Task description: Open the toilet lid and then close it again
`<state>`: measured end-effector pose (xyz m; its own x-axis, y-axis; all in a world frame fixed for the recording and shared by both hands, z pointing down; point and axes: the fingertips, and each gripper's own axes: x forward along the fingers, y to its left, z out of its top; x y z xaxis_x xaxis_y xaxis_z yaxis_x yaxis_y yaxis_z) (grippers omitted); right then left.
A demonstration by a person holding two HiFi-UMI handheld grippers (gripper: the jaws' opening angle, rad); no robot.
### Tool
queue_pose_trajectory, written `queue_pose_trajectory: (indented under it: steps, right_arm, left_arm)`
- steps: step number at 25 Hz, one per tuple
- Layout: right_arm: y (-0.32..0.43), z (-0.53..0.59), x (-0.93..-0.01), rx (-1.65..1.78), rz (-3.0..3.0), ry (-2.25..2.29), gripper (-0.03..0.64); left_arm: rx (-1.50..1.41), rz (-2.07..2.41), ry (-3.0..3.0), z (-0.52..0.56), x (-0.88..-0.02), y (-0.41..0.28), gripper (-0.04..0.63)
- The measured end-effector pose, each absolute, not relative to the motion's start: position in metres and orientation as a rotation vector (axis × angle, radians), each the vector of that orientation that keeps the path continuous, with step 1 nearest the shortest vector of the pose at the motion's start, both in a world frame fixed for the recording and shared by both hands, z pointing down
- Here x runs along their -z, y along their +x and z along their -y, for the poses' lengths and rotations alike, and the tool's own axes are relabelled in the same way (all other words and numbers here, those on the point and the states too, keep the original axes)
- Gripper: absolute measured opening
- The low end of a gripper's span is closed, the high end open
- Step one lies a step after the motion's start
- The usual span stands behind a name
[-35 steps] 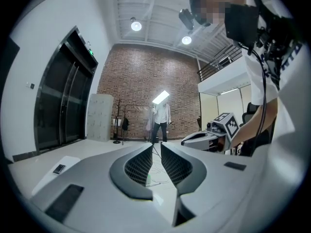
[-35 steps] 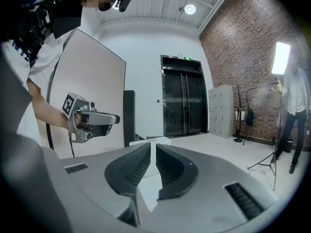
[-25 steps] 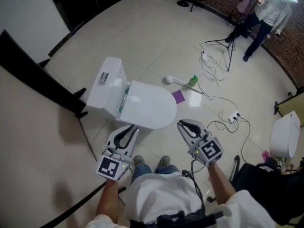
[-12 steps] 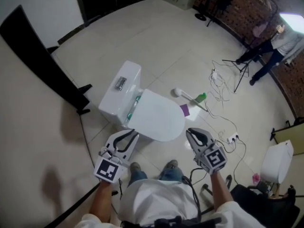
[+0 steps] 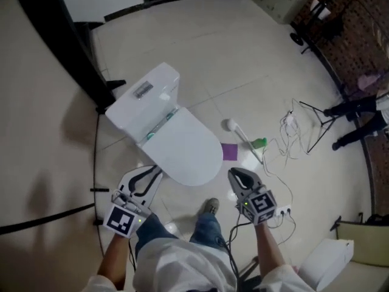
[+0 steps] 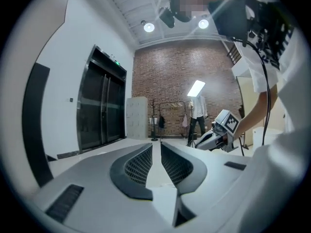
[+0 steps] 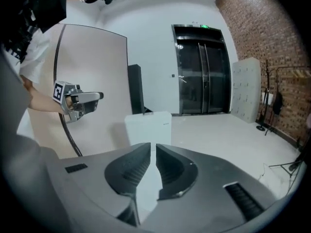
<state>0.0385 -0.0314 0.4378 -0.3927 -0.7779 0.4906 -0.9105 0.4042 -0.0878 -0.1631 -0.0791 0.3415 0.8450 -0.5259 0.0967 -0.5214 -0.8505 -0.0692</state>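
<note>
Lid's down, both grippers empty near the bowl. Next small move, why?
Probably ease the left gripper forward to the front edge of the white oval toilet lid, to get under it: the lid lies closed, and both this and the right gripper are shut, empty, off the toilet.

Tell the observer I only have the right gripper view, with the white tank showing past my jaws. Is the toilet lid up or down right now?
Observer: Down. In the head view the toilet lid lies flat and closed in front of the tank.
Operator: Where are the left gripper's jaws?
Observer: The left gripper is by the lid's near left edge. Its own view shows the jaws together with nothing between them.
Operator: Anything on the ground on my side?
Observer: Yes. A purple square lies on the floor just right of the lid, ahead of the right gripper.
</note>
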Motion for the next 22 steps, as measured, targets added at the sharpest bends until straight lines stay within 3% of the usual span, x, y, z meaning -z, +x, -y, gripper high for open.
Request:
queue_pose_trajectory:
  steps: [3,8,11,15,22]
  right_arm:
    - [0.090,0.023,-0.477,-0.595,2.282,1.340,0.081]
    - [0.143,0.021,-0.543,-0.832,2.304,1.227,0.091]
    - [0.158,0.028,-0.597,-1.166,2.296,1.217,0.092]
    - [0.159,0.044,-0.672,-1.693,2.230,1.214,0.150]
    - [0.159,0.061,-0.807,-2.309,2.024,1.165,0.179]
  left_arm:
    - [0.199,-1.027,-2.942,0.057,-0.357,-0.126,0.051]
    - [0.247,-1.155,-2.891,0.040,-0.403,-0.079,0.051]
    - [0.349,-1.196,-2.889,0.037,-0.447,-0.064,0.051]
    - [0.515,-1.171,-2.913,0.037,-0.517,-0.050,0.051]
    - [0.601,-1.099,-2.941,0.034,-0.608,-0.028,0.051]
